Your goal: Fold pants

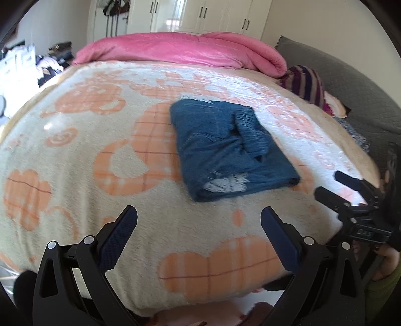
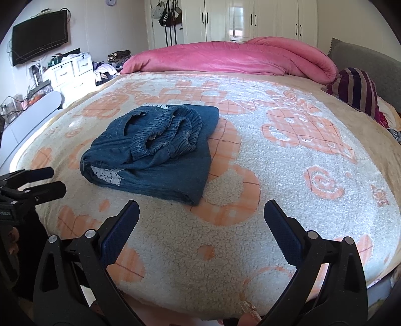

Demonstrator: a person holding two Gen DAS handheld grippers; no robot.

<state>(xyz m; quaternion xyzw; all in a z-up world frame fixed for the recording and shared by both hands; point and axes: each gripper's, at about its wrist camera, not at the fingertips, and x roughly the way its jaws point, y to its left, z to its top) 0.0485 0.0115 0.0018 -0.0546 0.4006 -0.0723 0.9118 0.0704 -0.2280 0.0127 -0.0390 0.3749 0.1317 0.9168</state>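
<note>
At 9 o'clock in the right wrist view: one dark television [image 2: 40,35] on the wall, one white drawer chest [image 2: 71,71] below it, clutter around both. At 12 o'clock: one row of white wardrobe doors [image 2: 253,20], bags hung just left of them.

Across the middle: one bed, covered by one cream blanket [image 2: 288,180] patterned in orange. At its far edge, one rolled pink duvet [image 2: 225,59]. At 2 o'clock, one striped purple pillow [image 2: 356,87] against one grey headboard [image 2: 361,57].

One pair of blue pants [image 2: 153,150], folded into a compact bundle, resting flat on the blanket toward 10 o'clock of the right wrist view, elastic waistband gathered on top, white lace trim showing at the near left corner. Same pants [image 1: 230,150] slightly right of centre in the left wrist view, somewhat blurred. Touched by neither tool.

Two tools, counted left to right. Left tool [image 1: 199,223]: jaws spread wide, nothing between them, above the near blanket edge, well short of the pants; seen also at 9 o'clock of the right view [image 2: 50,181], its two fingers parted there too. Right tool [image 2: 201,215]: jaws spread wide as well, empty, near the pants' front fold but apart from it; visible again at 3 o'clock of the left view [image 1: 333,185].
</note>
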